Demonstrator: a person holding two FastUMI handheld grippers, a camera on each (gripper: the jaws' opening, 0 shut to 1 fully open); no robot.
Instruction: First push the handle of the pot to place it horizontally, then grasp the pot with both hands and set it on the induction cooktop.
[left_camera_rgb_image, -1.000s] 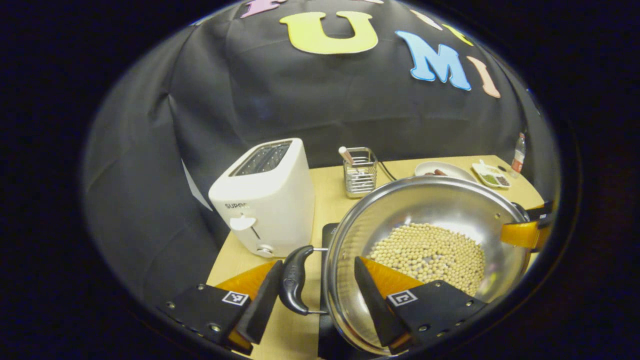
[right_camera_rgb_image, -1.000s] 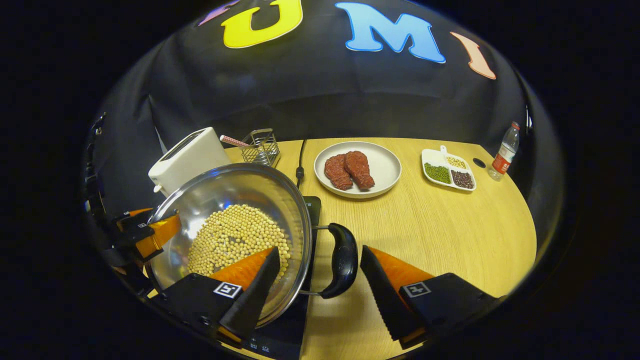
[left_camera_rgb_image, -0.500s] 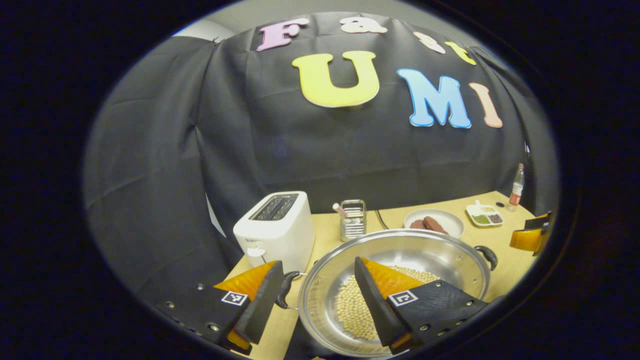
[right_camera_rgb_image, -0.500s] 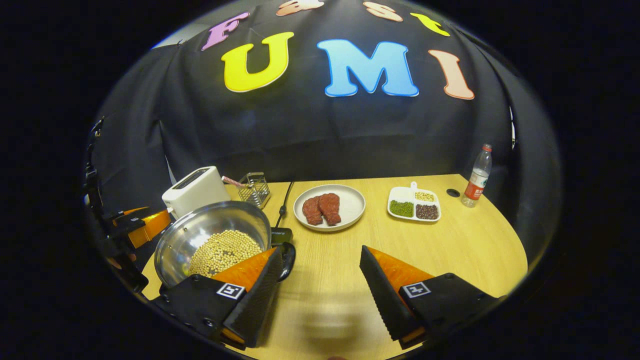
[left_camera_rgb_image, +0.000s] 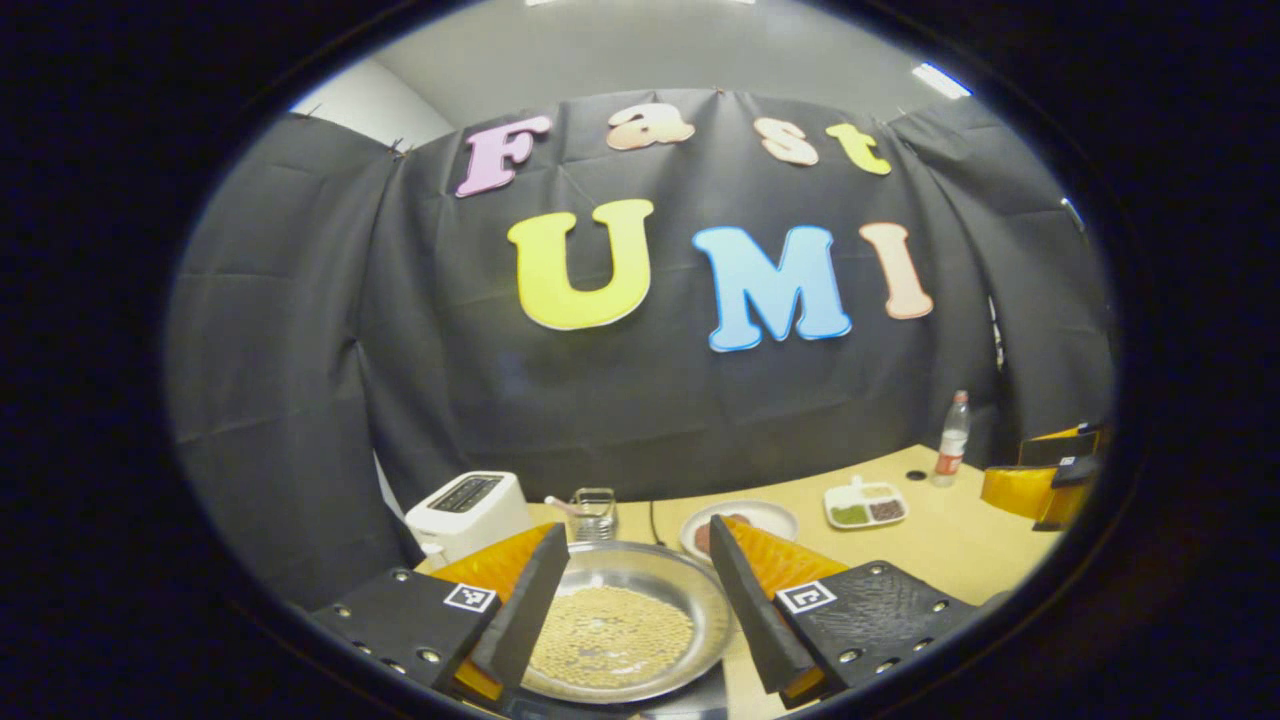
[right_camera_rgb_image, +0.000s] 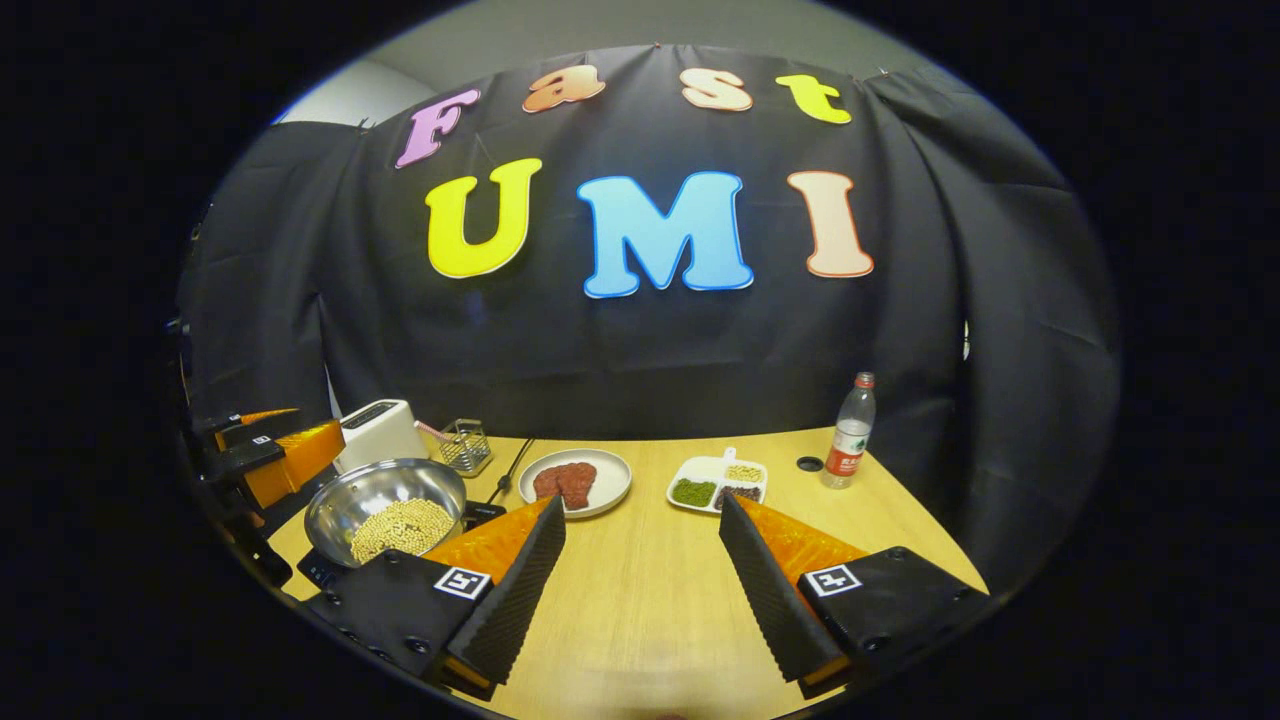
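While my left gripper (left_camera_rgb_image: 635, 610) hangs wide open and empty in the left gripper view, the pot (left_camera_rgb_image: 625, 635) sits low centre between its fingers. Right gripper view: right gripper (right_camera_rgb_image: 640, 590), fingers spread, nothing held; pot at lower left on the induction cooktop (right_camera_rgb_image: 318, 570). Looks done.

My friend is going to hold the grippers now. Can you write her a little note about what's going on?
Left hand-held gripper: open, holding nothing, raised above the pot.
Right hand-held gripper: open, holding nothing, over bare table to the right of the pot.
The pot, with pale beans inside, sits on the black induction cooktop near the toaster.
Done: the pot looks placed and let go.
Left: seemingly nothing but moving the grippers away. The handles are too hidden to check how they lie.
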